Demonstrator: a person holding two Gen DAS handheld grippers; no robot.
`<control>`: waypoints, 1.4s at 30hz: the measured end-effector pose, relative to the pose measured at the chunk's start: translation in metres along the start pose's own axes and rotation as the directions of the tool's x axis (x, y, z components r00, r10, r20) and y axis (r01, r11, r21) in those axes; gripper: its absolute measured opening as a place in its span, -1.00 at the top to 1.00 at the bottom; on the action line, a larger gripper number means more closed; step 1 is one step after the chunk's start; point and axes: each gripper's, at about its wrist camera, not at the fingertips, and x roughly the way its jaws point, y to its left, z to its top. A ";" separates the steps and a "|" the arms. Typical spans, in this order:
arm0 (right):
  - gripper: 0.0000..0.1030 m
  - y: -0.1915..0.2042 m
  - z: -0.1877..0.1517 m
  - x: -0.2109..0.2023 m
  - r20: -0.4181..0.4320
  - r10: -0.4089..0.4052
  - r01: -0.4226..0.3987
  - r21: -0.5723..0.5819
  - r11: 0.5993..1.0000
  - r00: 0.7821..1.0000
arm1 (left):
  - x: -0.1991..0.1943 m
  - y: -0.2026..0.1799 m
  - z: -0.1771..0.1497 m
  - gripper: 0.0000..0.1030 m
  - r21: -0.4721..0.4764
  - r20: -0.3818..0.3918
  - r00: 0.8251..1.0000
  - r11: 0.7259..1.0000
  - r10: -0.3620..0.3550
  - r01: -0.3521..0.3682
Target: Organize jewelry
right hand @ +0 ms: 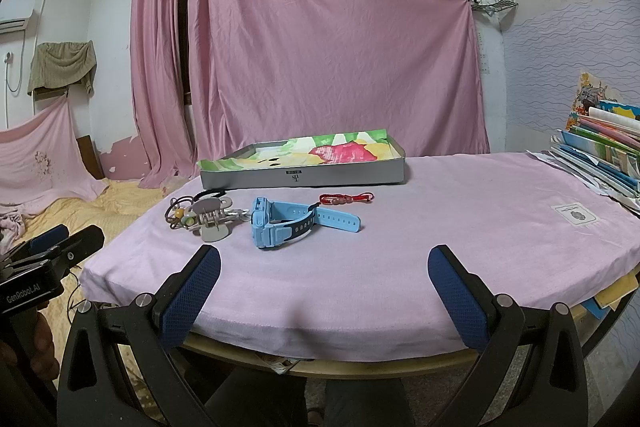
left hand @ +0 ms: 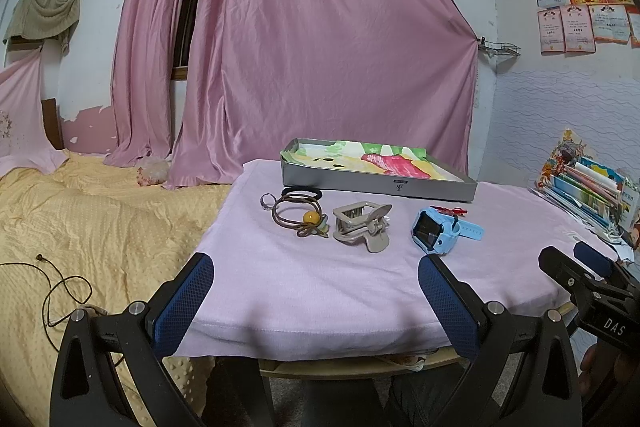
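Both the left gripper (left hand: 316, 291) and the right gripper (right hand: 324, 281) are held wide apart and empty over the near edge of the pink cloth (right hand: 460, 227). Laid in a row beyond them are a brown hair tie (left hand: 298, 215), a beige hair claw (left hand: 362, 225), a blue watch (right hand: 280, 223) and a red bracelet (right hand: 346, 199). A grey tray (right hand: 304, 177) is set farther back

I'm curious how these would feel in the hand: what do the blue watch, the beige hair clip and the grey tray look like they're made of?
The blue watch looks like matte moulded plastic with a soft rubbery strap punched with holes. The beige hair clip seems hard plastic with a dull sheen and rigid teeth. The grey tray could be coated cardboard or thin metal; its flat walls don't settle it.
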 end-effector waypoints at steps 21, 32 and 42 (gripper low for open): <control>-0.98 -0.003 0.001 0.000 0.002 0.000 0.000 0.000 1.000 1.000 | 0.000 0.000 0.000 -1.00 -0.003 0.004 1.000 1.000 0.000 0.000; -0.98 -0.004 0.002 -0.001 0.003 -0.005 0.005 0.002 1.000 1.000 | 0.000 0.000 0.000 -1.00 -0.003 0.003 1.000 1.000 0.001 -0.001; -0.98 -0.005 0.002 -0.001 0.002 -0.005 0.005 0.003 1.000 1.000 | 0.000 0.001 -0.001 -1.00 -0.003 0.003 1.000 1.000 0.001 -0.001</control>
